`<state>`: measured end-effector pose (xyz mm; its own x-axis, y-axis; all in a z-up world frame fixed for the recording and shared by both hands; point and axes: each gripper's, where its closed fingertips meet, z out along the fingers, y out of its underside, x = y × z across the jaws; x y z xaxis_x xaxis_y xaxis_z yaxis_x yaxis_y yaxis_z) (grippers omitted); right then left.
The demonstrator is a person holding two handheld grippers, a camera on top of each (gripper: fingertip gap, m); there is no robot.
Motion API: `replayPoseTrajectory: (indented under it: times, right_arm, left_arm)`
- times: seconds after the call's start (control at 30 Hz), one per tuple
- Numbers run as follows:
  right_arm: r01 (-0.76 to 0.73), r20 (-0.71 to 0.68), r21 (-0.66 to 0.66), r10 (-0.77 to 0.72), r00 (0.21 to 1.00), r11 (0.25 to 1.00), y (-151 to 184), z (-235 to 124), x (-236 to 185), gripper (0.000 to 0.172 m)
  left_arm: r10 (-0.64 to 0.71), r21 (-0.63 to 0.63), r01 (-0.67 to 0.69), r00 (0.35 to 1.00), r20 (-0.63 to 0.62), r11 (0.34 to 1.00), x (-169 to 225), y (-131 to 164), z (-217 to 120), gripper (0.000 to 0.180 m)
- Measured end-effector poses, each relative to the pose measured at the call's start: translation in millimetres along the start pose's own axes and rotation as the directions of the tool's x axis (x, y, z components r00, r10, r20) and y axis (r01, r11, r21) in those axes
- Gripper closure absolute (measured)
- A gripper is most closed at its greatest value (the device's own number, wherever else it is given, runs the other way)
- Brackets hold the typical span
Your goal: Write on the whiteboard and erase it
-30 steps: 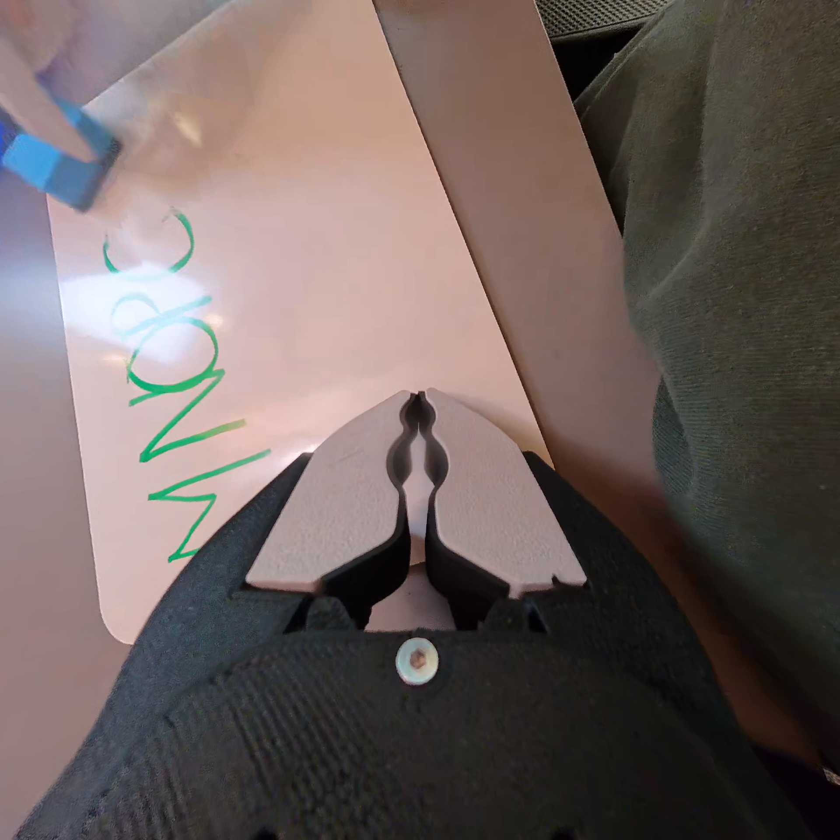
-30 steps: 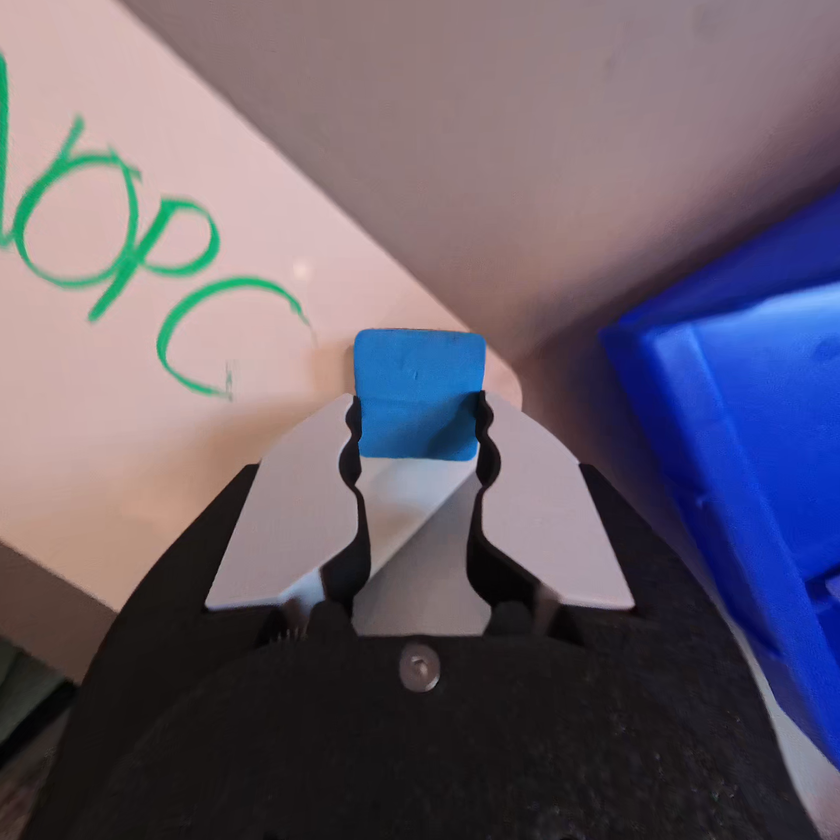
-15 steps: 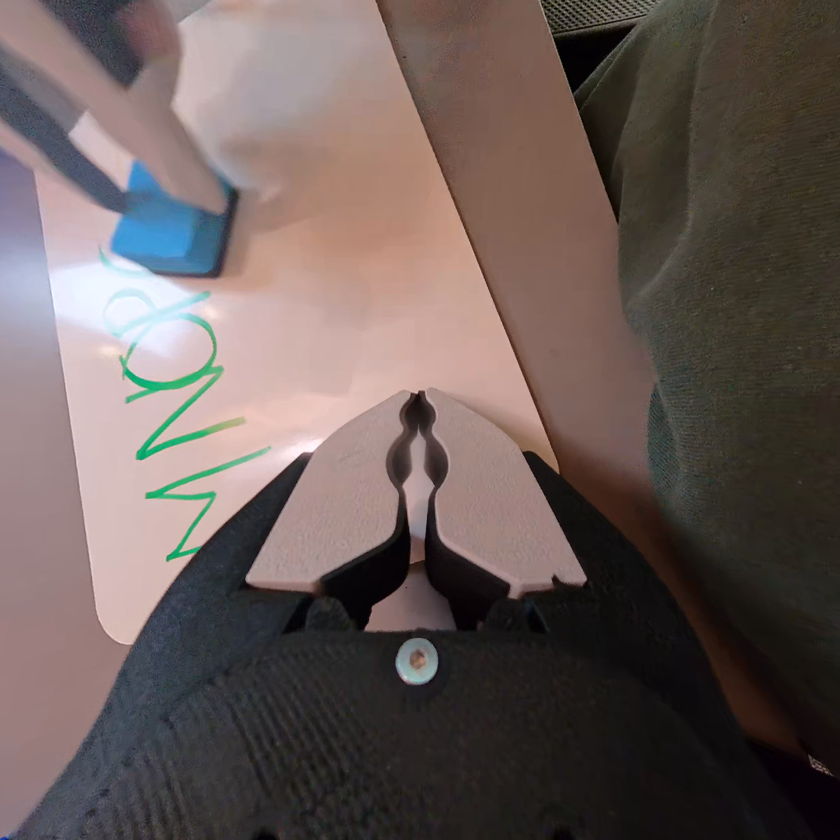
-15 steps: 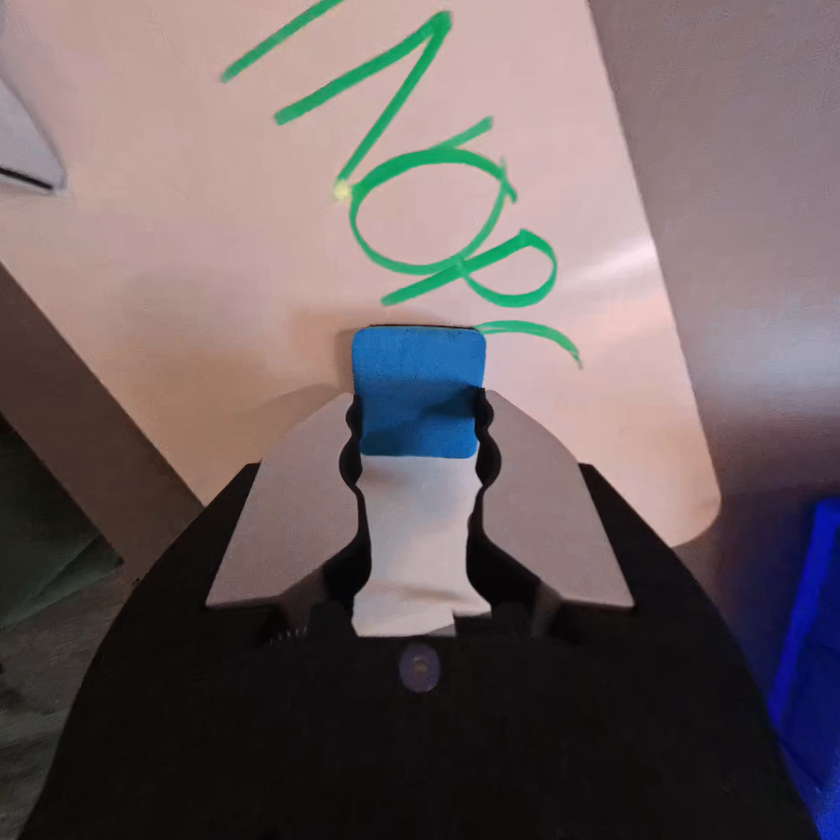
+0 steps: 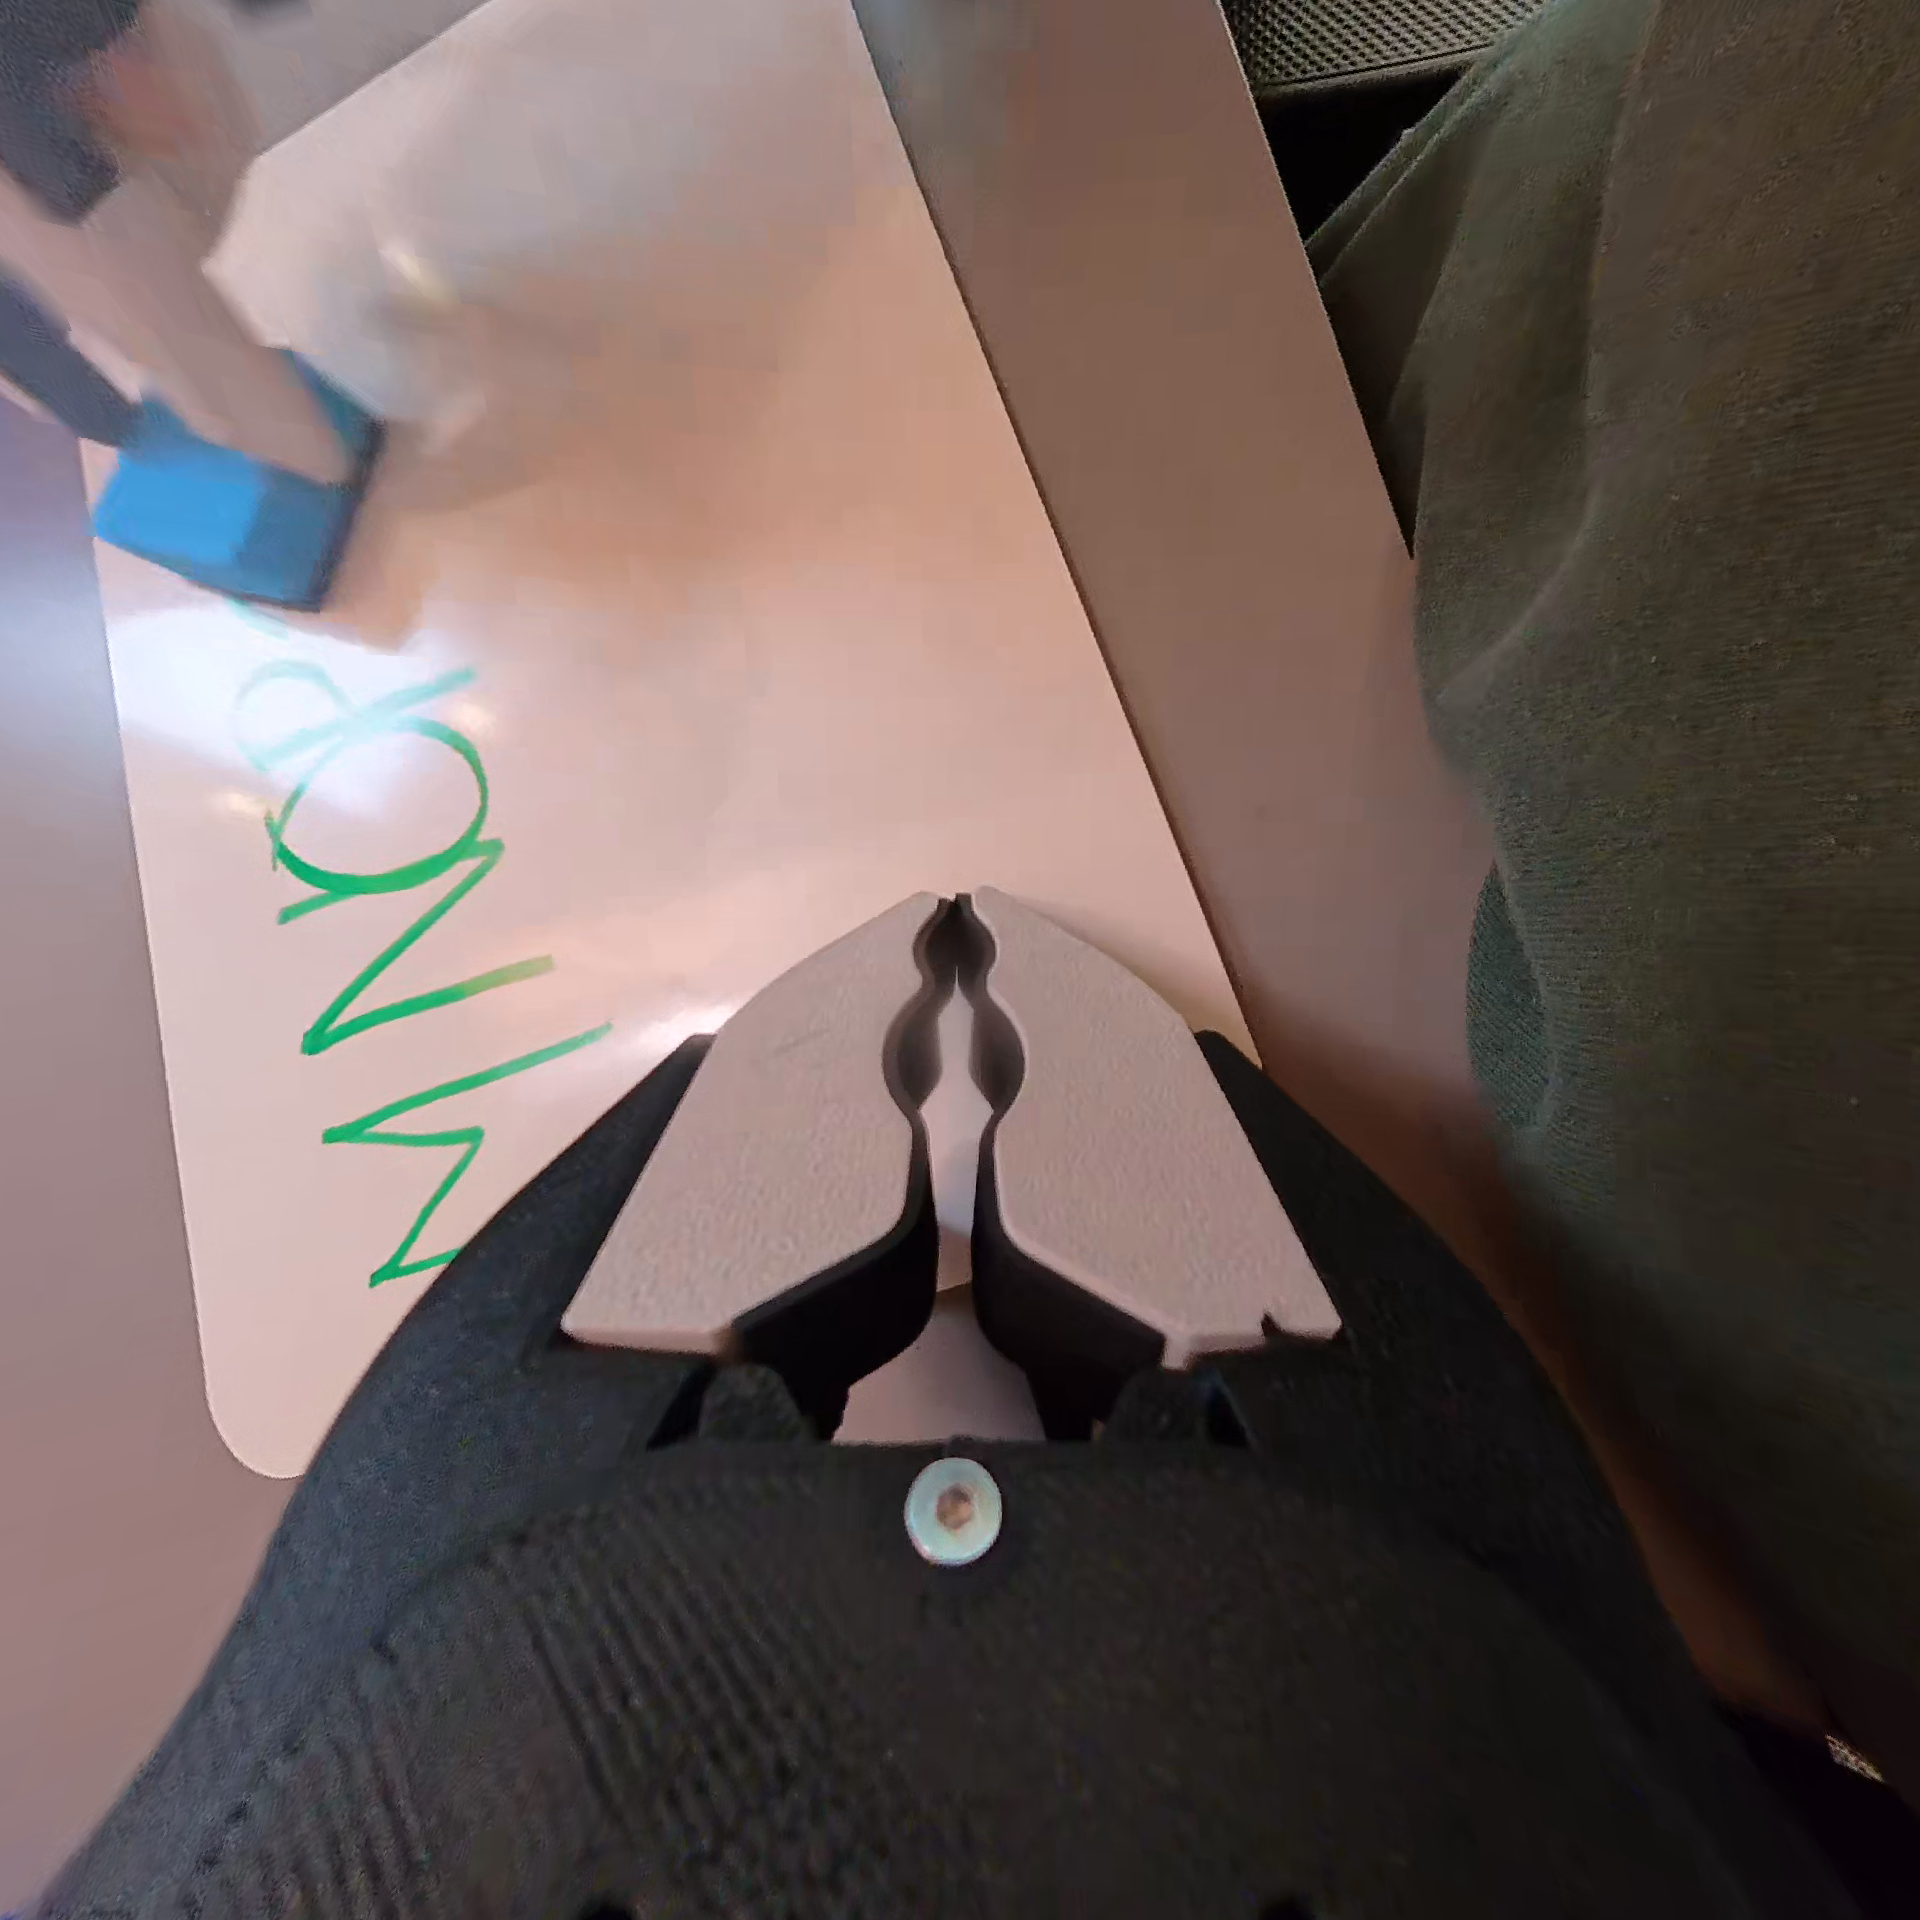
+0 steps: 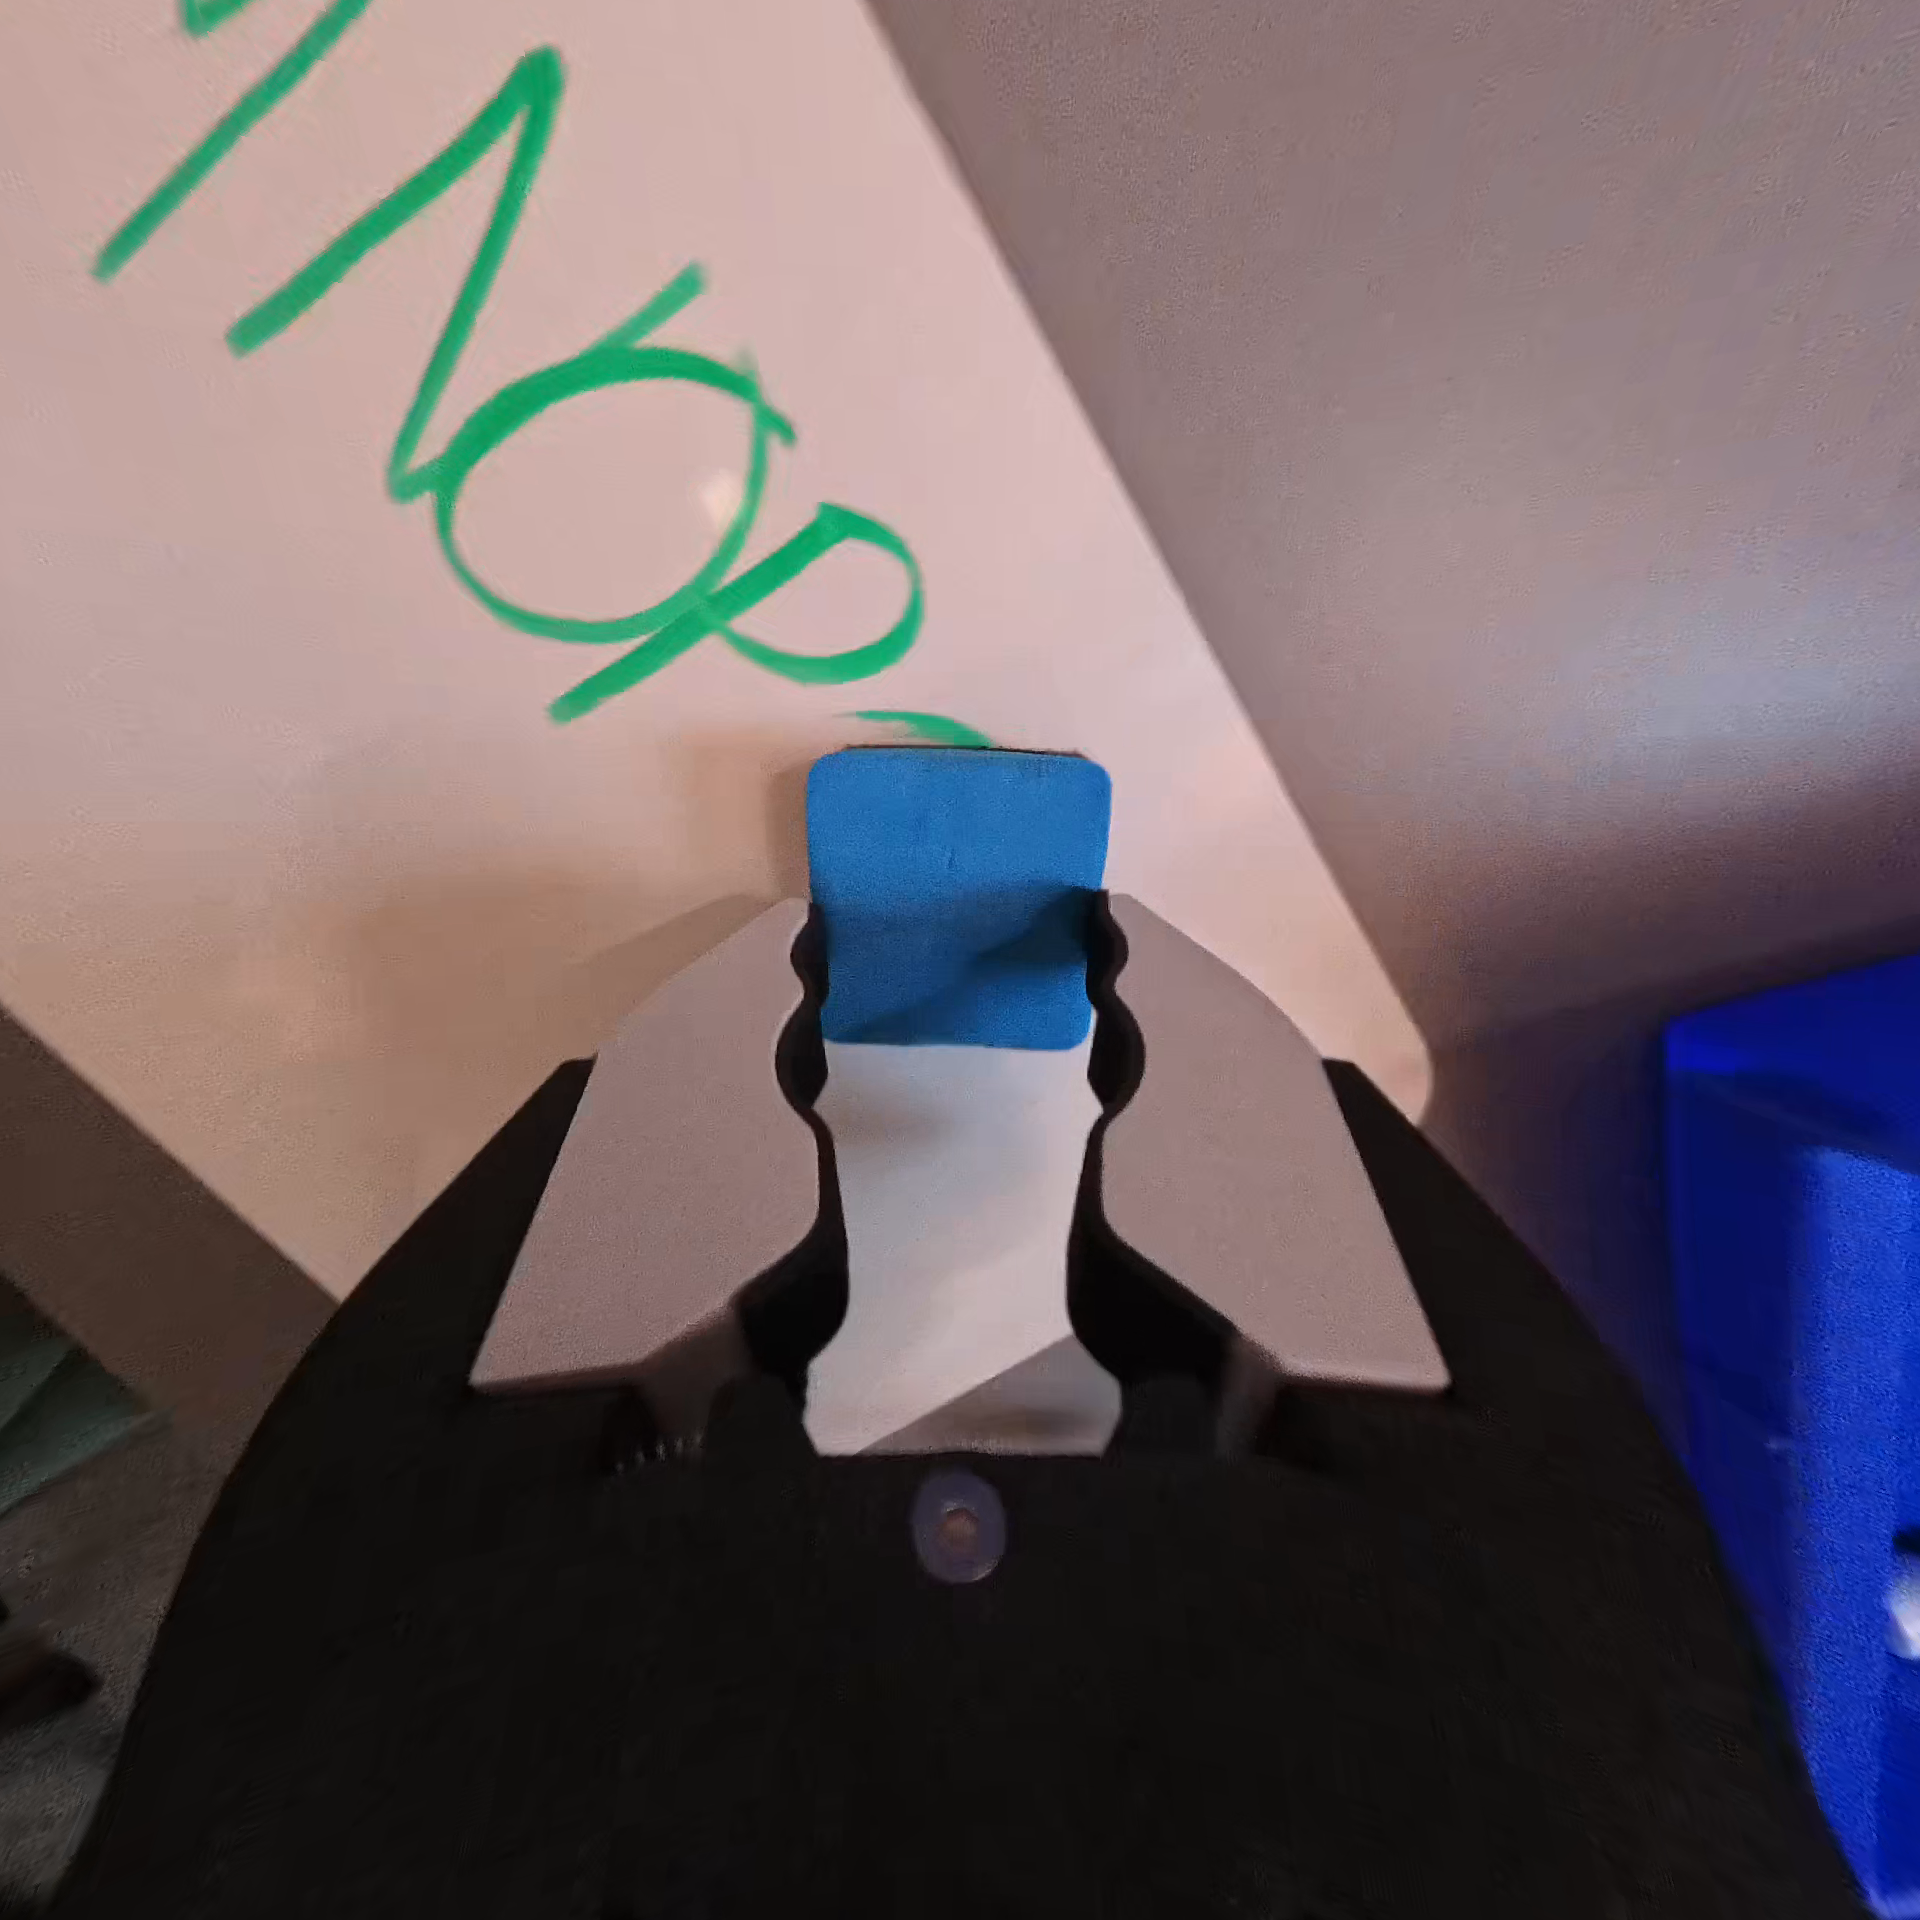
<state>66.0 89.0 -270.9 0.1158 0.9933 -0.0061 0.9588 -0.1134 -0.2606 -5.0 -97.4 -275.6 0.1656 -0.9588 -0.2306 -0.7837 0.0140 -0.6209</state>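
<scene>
- The whiteboard point(image 6: 260, 831) lies flat on the tabletop point(image 6: 1455, 312) and serves as the landmark; green marker writing point(image 6: 582, 488) runs along it, and I leave its wording unquoted.
- The right gripper point(image 6: 956, 935) has its jaws closed on a blue eraser point(image 6: 956, 873), both pads pressing its sides, the eraser lying against the board at the end of the writing nearest the board's rounded corner.
- The left gripper point(image 5: 956, 904) has its jaws closed together with nothing between them, over the board's edge on the side away from the writing.
- To wipe well, I would keep the eraser flat on the board with even pressure and sweep along the line of writing in overlapping passes; a tilted eraser would likely leave streaks.
- A blue bin point(image 6: 1808, 1351) sits off the board, beyond that same corner.
- A last green stroke peeks out from under the eraser's far edge.
- No brand marks or labels are readable.
</scene>
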Motion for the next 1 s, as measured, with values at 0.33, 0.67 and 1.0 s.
replayPoseTrajectory:
  times: [0.33,0.67,1.0]
  right_arm:
    - [0.091,0.021,-0.075,-0.090,0.996,0.993,-9,3,-14,0.123]
    - [0.167,0.068,-0.092,-0.161,0.985,0.982,-23,6,-29,0.123]
    - [0.337,0.131,-0.100,-0.323,0.937,0.936,-48,14,-67,0.123]
  left_arm:
    - [0.004,-0.001,-0.004,1.000,0.001,1.000,0,1,-1,0.180]
    - [0.005,0.001,-0.005,1.000,0.001,1.000,0,1,-1,0.180]
    - [0.015,0.000,-0.015,1.000,0.006,1.000,0,2,-1,0.180]
